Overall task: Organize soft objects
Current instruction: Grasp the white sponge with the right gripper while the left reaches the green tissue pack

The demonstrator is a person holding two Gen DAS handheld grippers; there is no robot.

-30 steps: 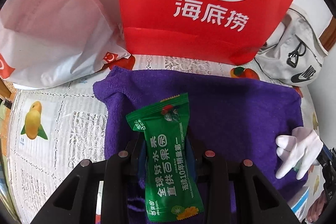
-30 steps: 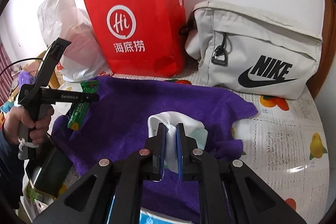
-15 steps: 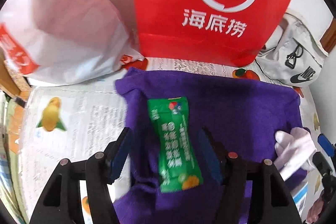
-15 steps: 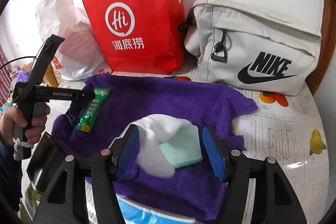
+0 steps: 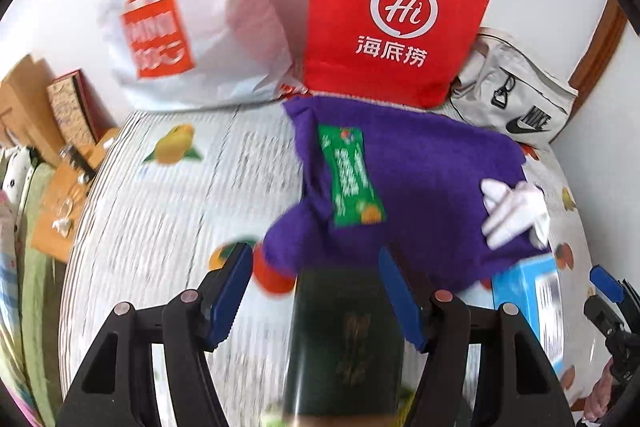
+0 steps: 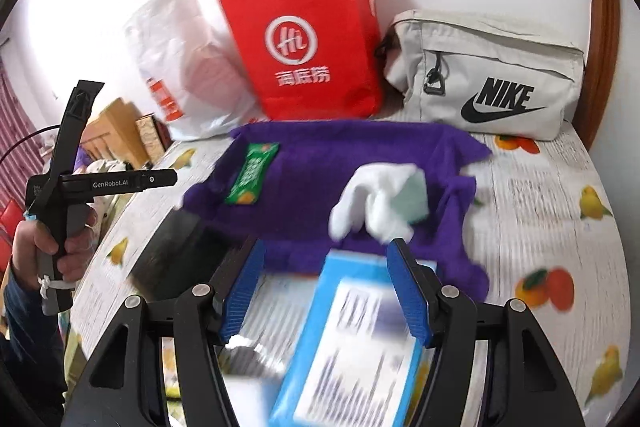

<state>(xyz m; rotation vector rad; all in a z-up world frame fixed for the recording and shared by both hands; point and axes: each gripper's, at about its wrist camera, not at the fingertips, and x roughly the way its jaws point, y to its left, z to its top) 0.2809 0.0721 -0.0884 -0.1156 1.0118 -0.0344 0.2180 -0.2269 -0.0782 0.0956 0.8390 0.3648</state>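
Observation:
A purple towel point(image 5: 420, 167) point(image 6: 340, 155) lies spread on the table. A green snack packet point(image 5: 350, 175) point(image 6: 252, 173) lies on its left part. A white and mint sock point(image 5: 512, 209) point(image 6: 380, 203) lies on its right part. My left gripper point(image 5: 316, 293) is open and empty, pulled back over a dark bottle point(image 5: 344, 343). My right gripper point(image 6: 324, 285) is open and empty, pulled back over a blue packet point(image 6: 352, 343) at the towel's near edge. The left gripper's body also shows in the right wrist view point(image 6: 100, 181).
A red paper bag point(image 5: 392, 15) point(image 6: 304, 47), a white plastic bag point(image 5: 188, 19) point(image 6: 180, 67) and a grey Nike bag point(image 5: 516, 99) point(image 6: 488, 75) stand along the back wall. The fruit-print tablecloth point(image 5: 180, 207) point(image 6: 552, 211) covers the table. Boxes point(image 5: 60, 115) stand left of it.
Both grippers opened, releasing the green packet and the sock onto the towel, then drew back toward the table's near edge. The bottle and blue packet came into view.

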